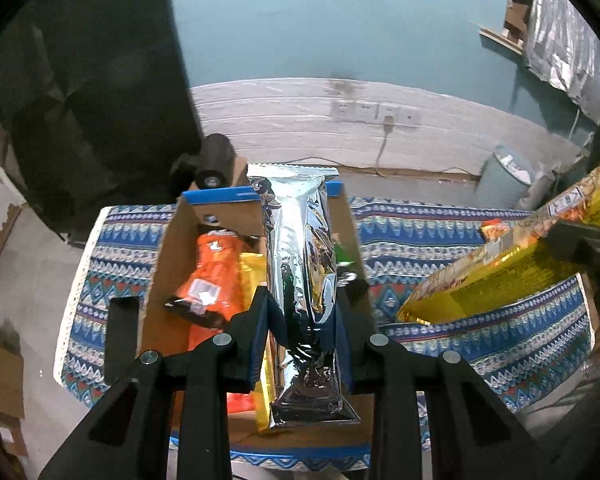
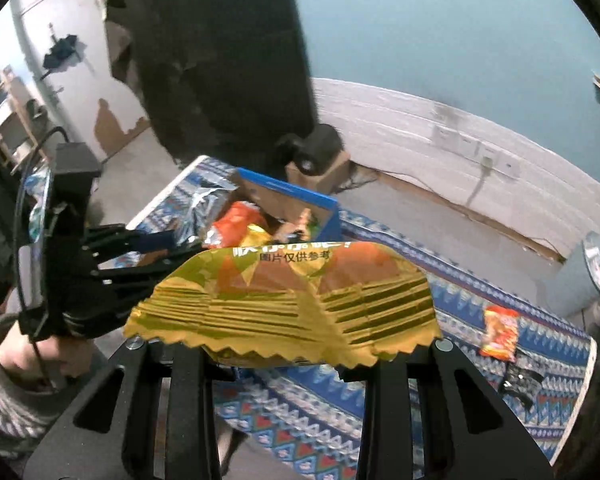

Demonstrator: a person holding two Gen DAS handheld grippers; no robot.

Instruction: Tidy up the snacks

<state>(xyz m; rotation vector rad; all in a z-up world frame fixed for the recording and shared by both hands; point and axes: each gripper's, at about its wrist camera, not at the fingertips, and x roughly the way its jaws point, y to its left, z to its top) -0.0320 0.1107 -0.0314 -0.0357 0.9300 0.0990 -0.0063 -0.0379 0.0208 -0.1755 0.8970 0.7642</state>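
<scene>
My left gripper (image 1: 302, 320) is shut on a long silver foil snack pack (image 1: 302, 280) and holds it above an open cardboard box (image 1: 168, 248) with a blue rim. The box holds an orange pack (image 1: 212, 280) and a yellow pack (image 1: 252, 276). My right gripper (image 2: 288, 356) is shut on a yellow snack bag (image 2: 284, 304), held above the patterned cloth right of the box; the bag also shows in the left wrist view (image 1: 500, 272). The left gripper (image 2: 172, 244) with the silver pack (image 2: 198, 204) shows at the box (image 2: 288, 196) in the right wrist view.
A blue patterned cloth (image 1: 480, 336) covers the table. A small orange-red snack pack (image 2: 500, 332) and a dark item (image 2: 518, 384) lie on the cloth at the right. A grey bin (image 1: 504, 180) stands on the floor behind. A black object on a carton (image 1: 212, 164) sits behind the box.
</scene>
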